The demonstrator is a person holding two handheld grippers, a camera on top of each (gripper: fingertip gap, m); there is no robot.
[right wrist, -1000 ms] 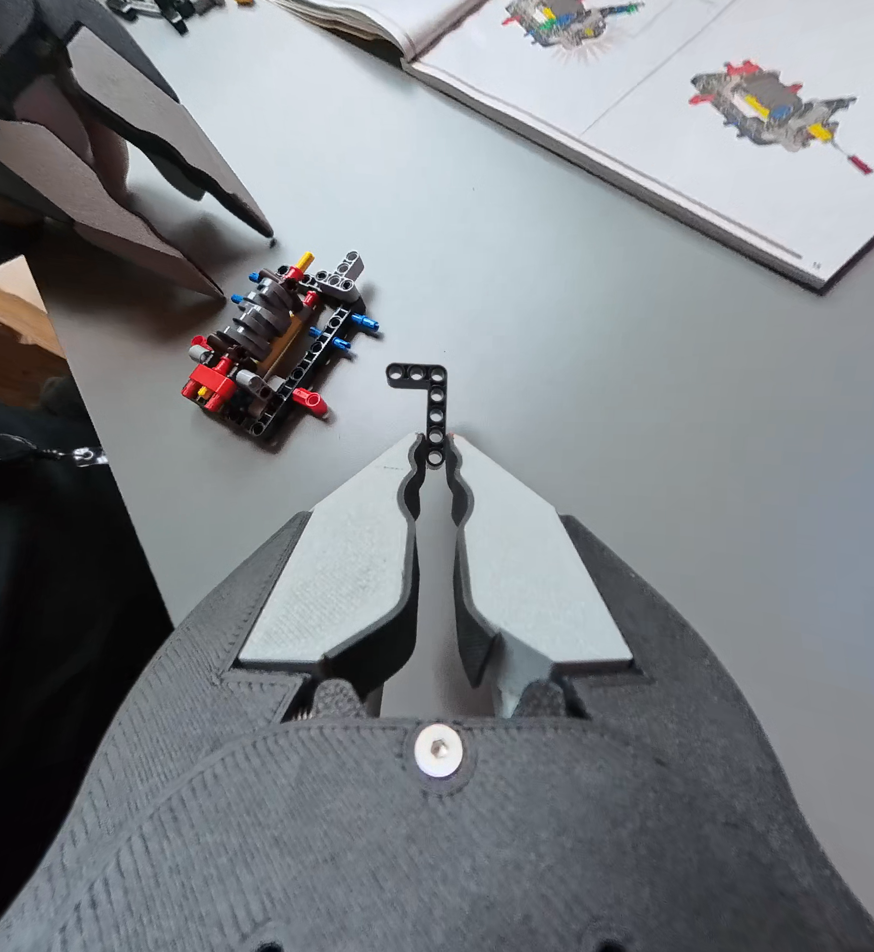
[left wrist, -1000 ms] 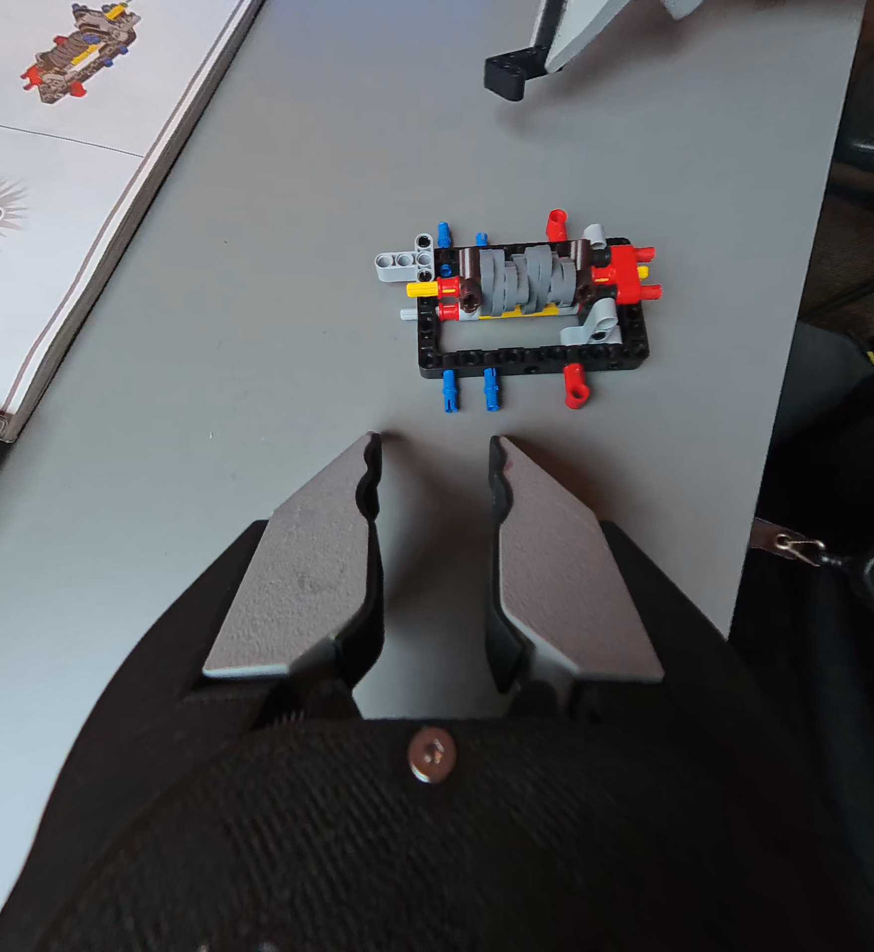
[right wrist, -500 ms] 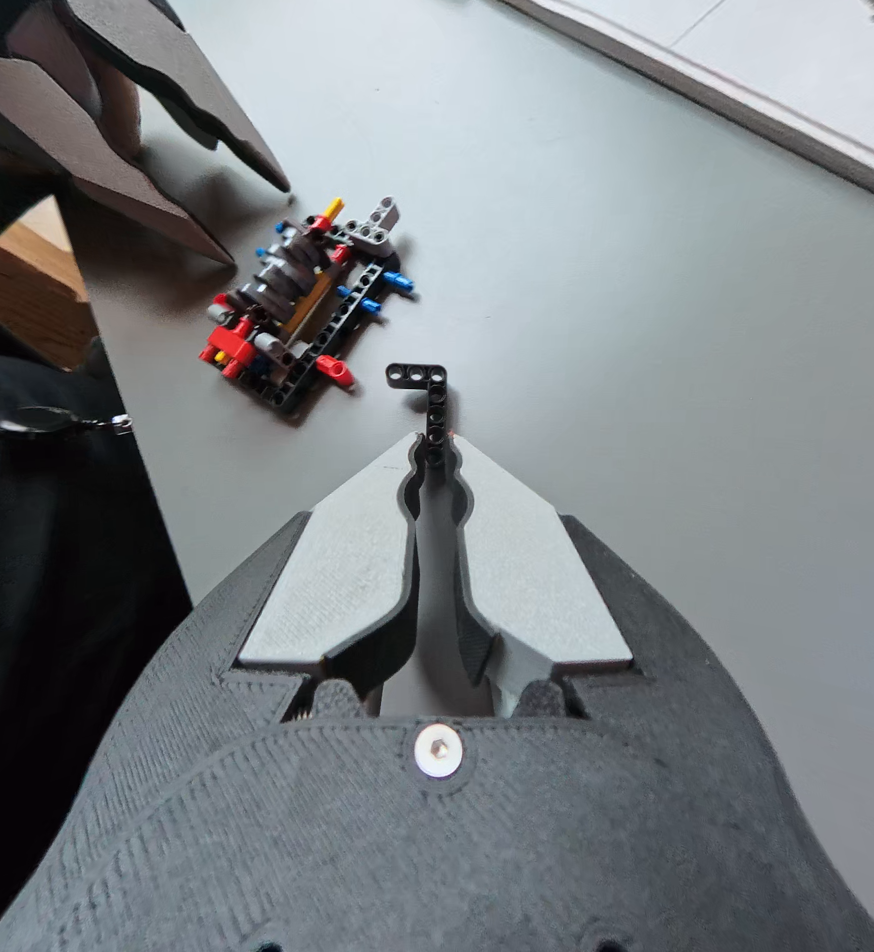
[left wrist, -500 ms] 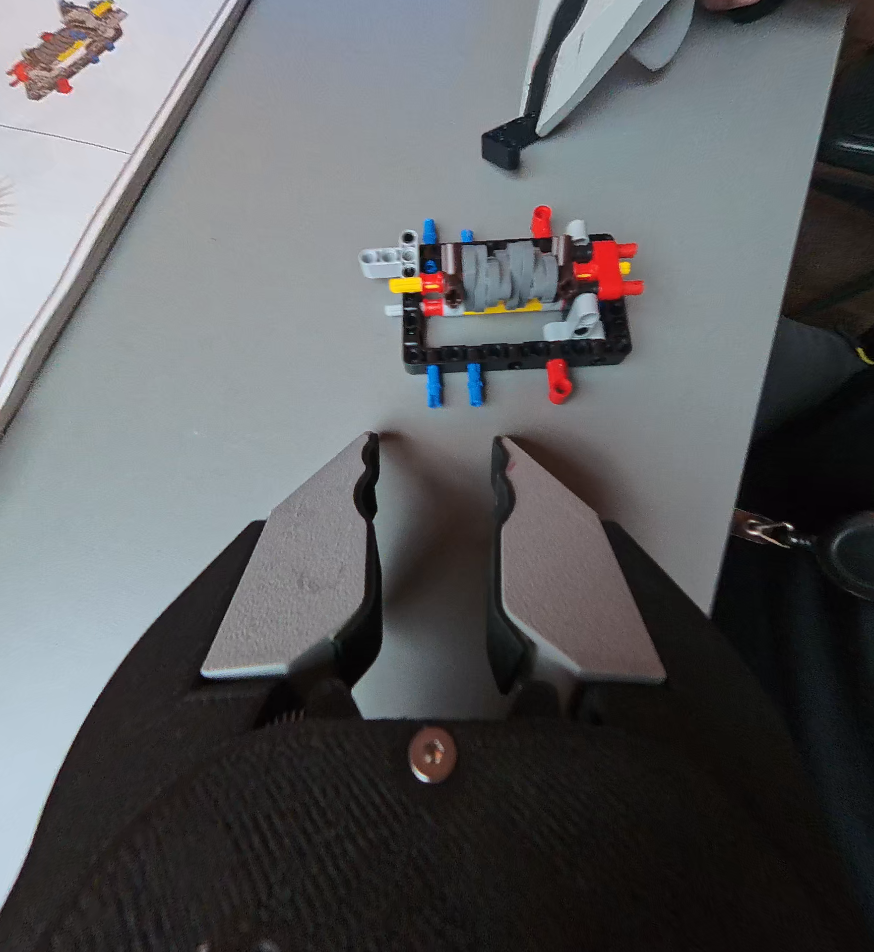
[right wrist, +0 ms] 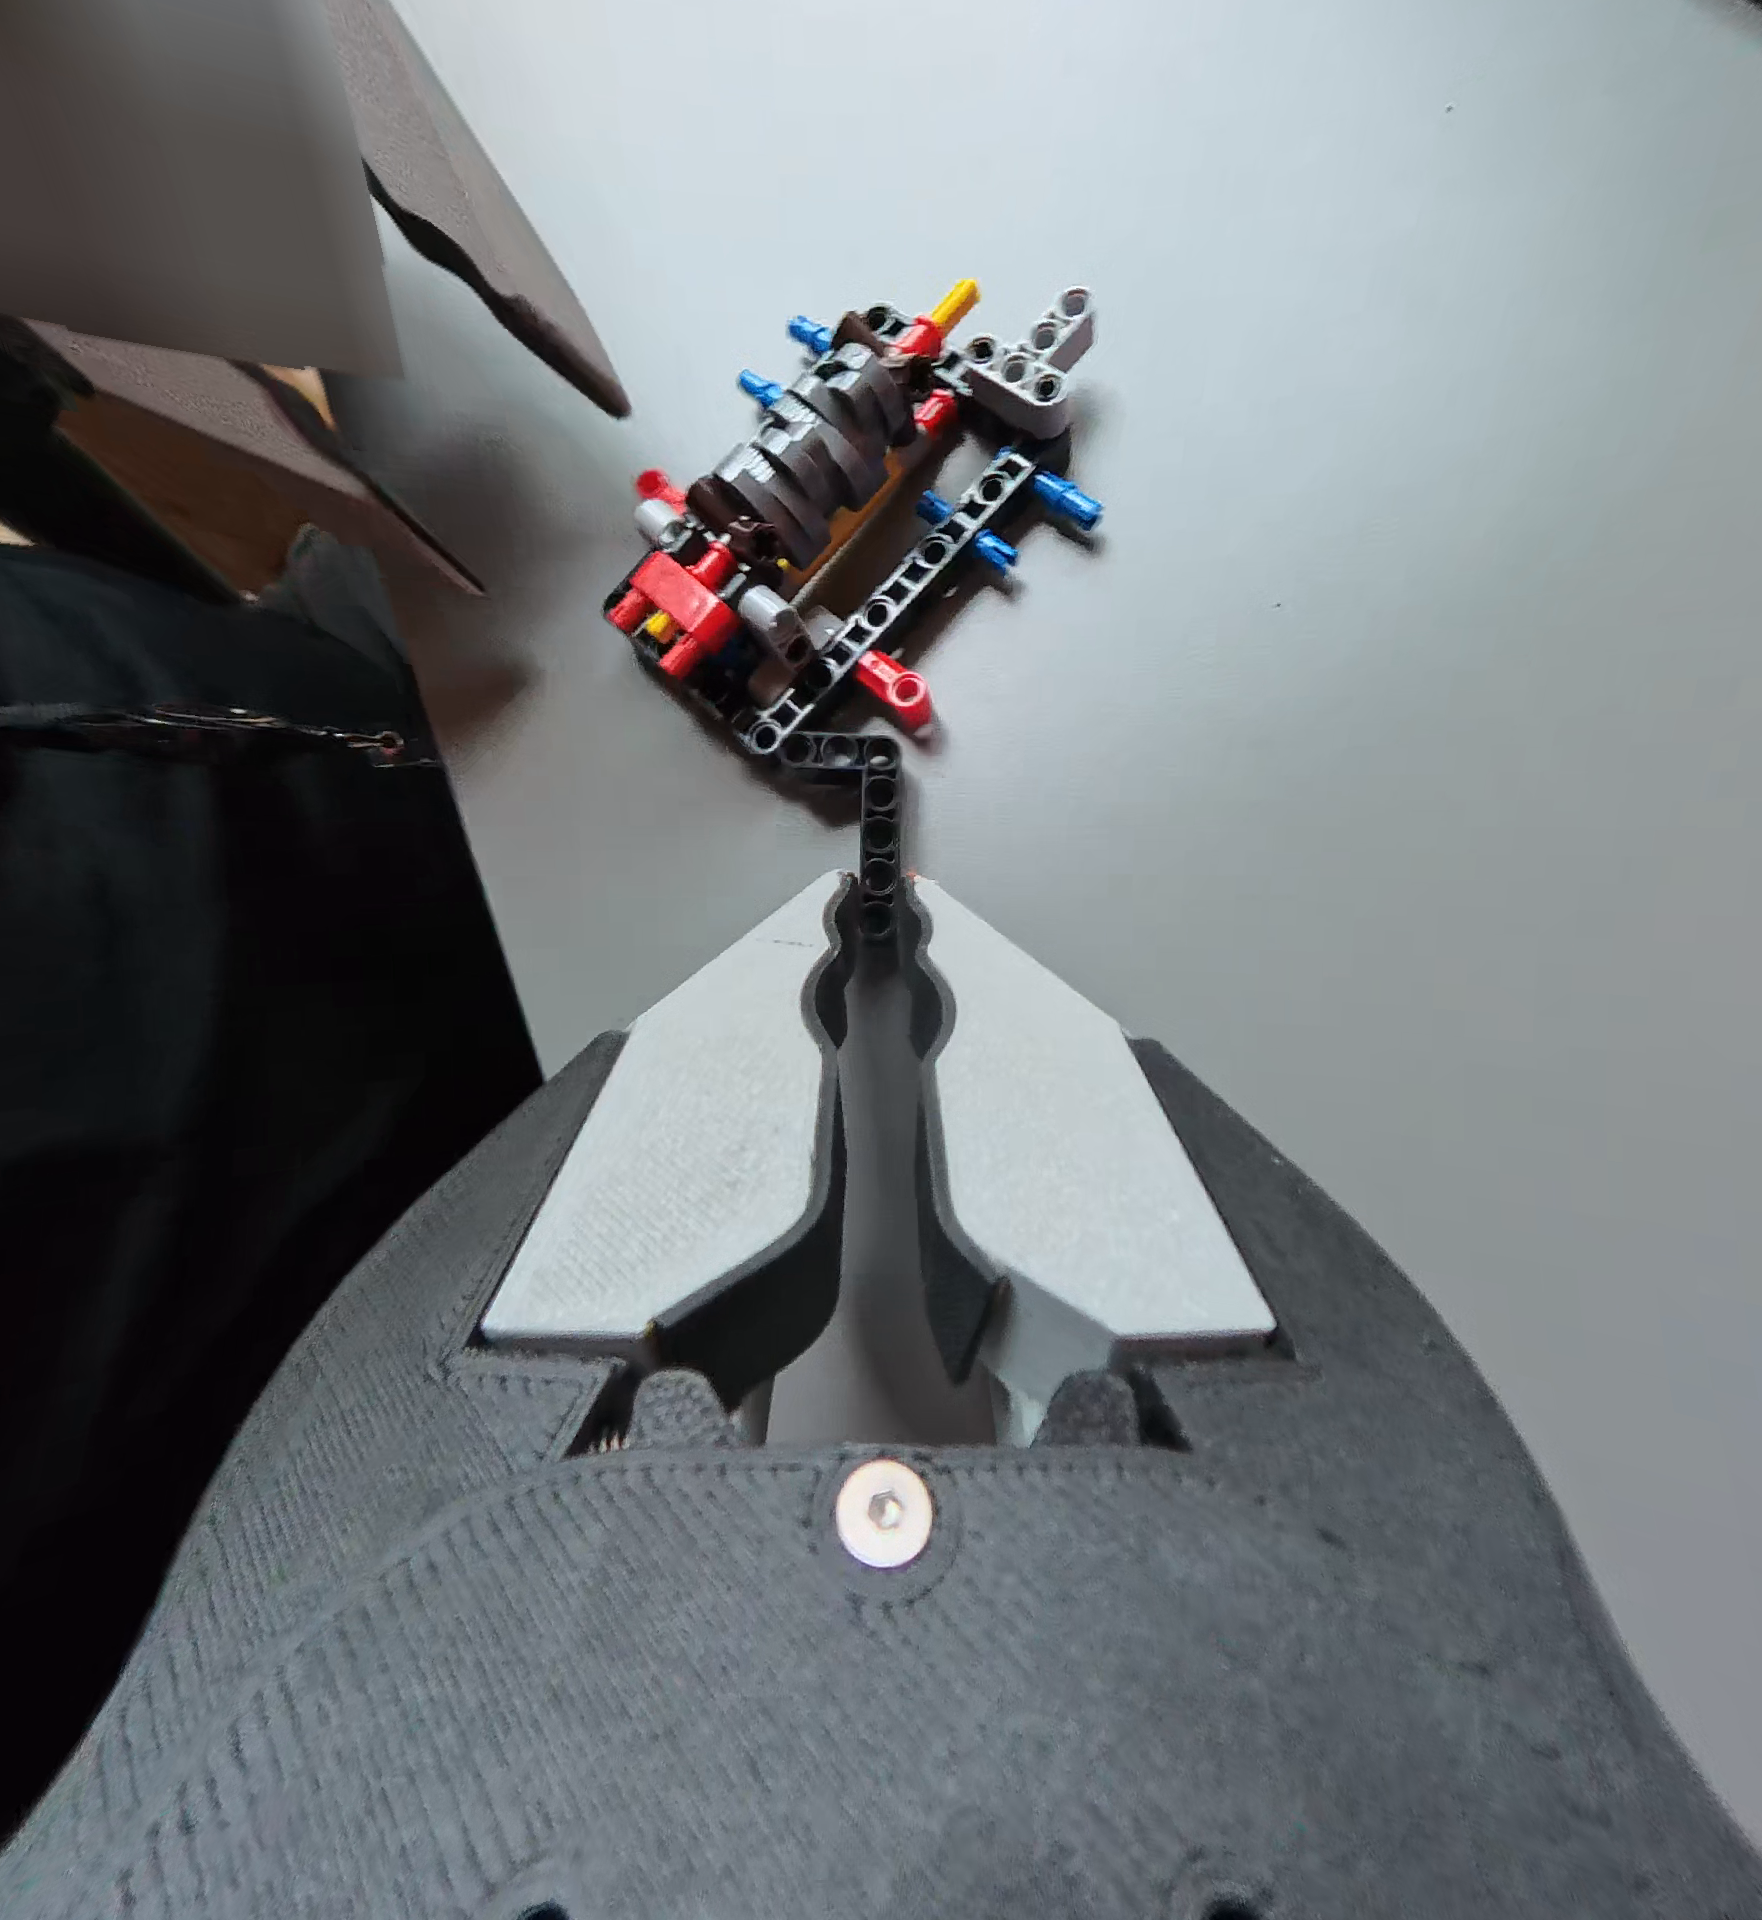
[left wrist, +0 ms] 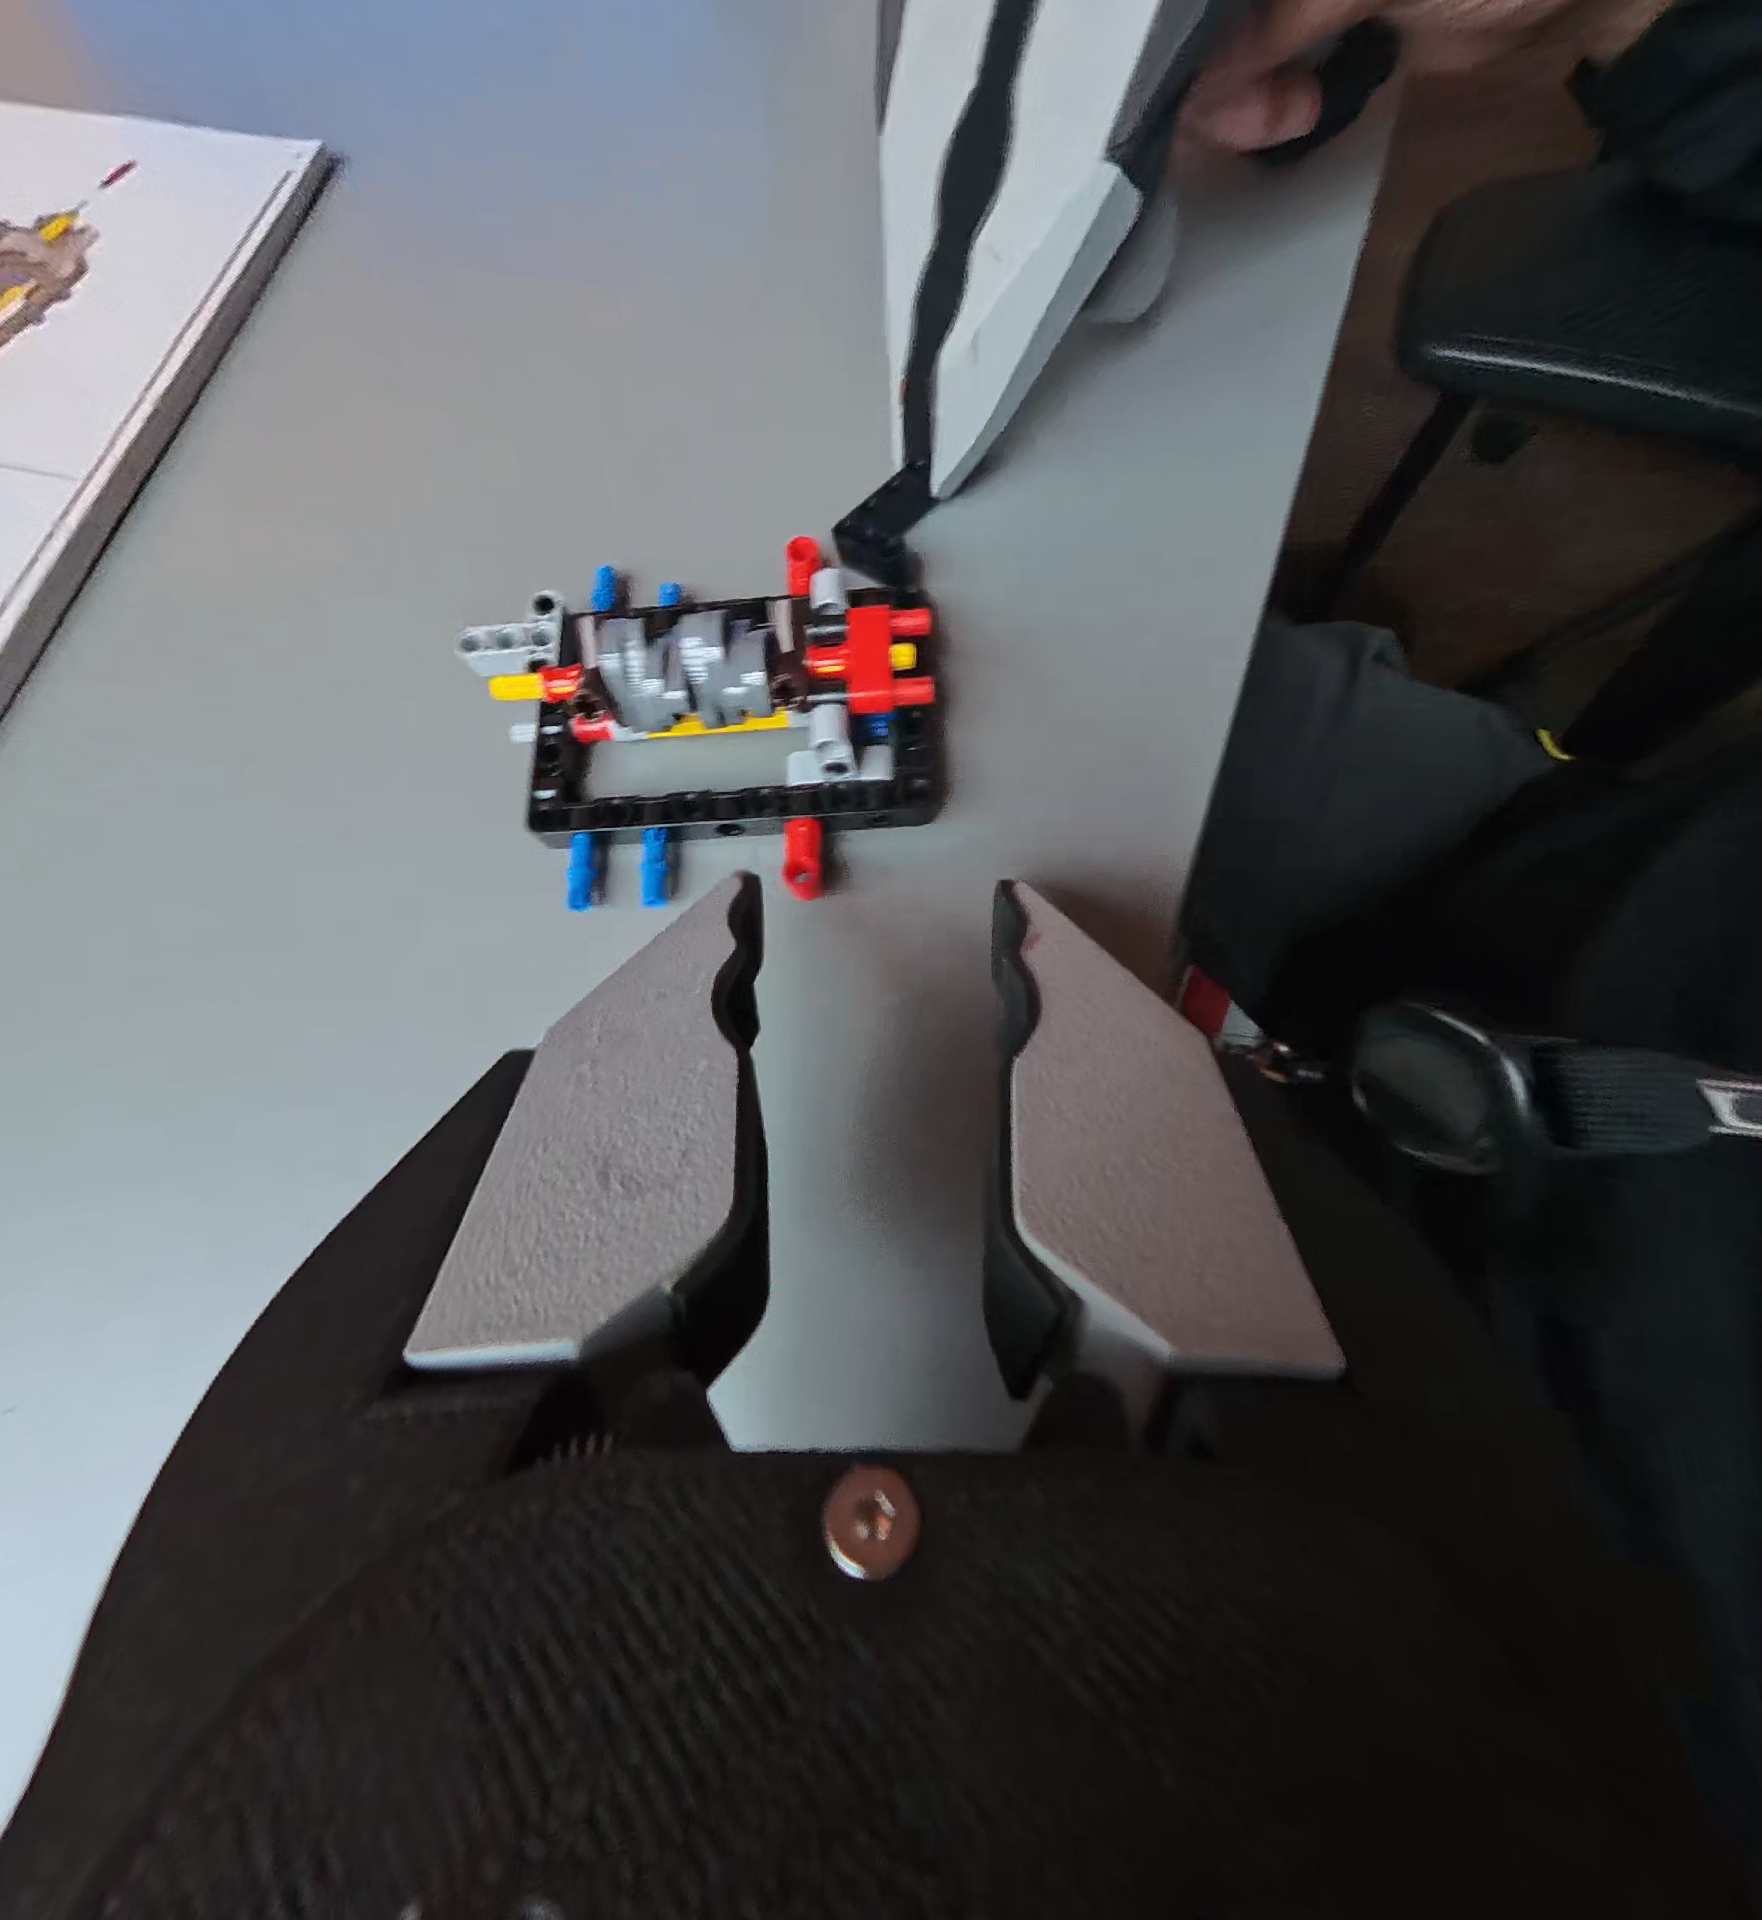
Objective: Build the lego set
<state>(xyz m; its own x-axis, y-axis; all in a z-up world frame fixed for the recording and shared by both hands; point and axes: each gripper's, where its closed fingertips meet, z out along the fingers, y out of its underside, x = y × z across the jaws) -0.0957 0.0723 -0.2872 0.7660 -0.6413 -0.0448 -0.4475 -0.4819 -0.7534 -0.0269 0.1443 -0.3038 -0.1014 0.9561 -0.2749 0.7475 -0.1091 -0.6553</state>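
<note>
Right gripper [right wrist: 879,883] pinches a black L-shaped plastic beam [right wrist: 872,800] toward 12 o'clock beside the black-framed brick assembly [right wrist: 856,509], while left gripper [left wrist: 872,904] gapes empty.

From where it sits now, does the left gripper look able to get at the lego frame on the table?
Probably yes. The left gripper is open and empty, with the lego frame just ahead on bare table. Only the right gripper, holding a black L-shaped piece at the frame's far corner, crowds that end.
</note>
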